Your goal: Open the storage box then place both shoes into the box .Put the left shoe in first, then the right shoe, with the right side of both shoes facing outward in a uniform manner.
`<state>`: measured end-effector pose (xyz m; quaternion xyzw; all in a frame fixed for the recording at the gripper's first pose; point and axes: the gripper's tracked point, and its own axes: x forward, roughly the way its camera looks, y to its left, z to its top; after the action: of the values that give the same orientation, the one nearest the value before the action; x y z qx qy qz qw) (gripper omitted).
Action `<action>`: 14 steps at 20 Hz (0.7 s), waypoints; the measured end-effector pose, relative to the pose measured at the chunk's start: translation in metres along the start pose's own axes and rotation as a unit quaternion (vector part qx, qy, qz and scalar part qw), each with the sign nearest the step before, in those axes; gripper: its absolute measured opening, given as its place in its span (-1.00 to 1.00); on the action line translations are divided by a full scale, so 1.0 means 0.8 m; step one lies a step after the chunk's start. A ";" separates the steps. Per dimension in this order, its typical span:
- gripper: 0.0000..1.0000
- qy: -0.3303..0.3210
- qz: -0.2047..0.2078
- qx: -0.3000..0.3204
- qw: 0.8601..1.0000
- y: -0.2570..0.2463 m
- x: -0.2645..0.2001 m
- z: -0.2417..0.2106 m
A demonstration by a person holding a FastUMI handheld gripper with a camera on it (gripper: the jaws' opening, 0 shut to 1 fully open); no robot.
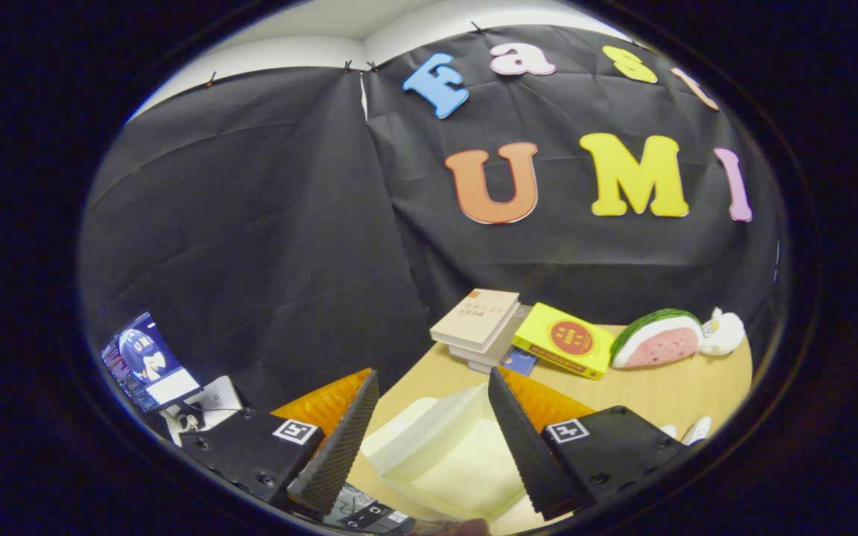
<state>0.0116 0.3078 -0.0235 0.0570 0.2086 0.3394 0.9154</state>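
The hand-held gripper (429,439), fingers spread and gripping nothing, hovers over a pale translucent plastic storage box (440,454) on the light wooden counter (667,394), stacked books (477,324) lying beyond it.

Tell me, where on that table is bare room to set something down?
Bare wood lies between the storage box and the yellow book and watermelon toy. The back is crowded with stacked books. The hand-held gripper hangs open over the box.
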 end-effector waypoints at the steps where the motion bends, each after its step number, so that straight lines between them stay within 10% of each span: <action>1: 0.93 -0.005 -0.018 -0.001 1.000 -0.024 -0.014 -0.002; 14: 0.94 0.102 -0.219 0.060 0.968 -0.394 -0.147 -0.186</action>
<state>0.0572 -0.0137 -0.1957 0.0296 0.3280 0.1212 0.9364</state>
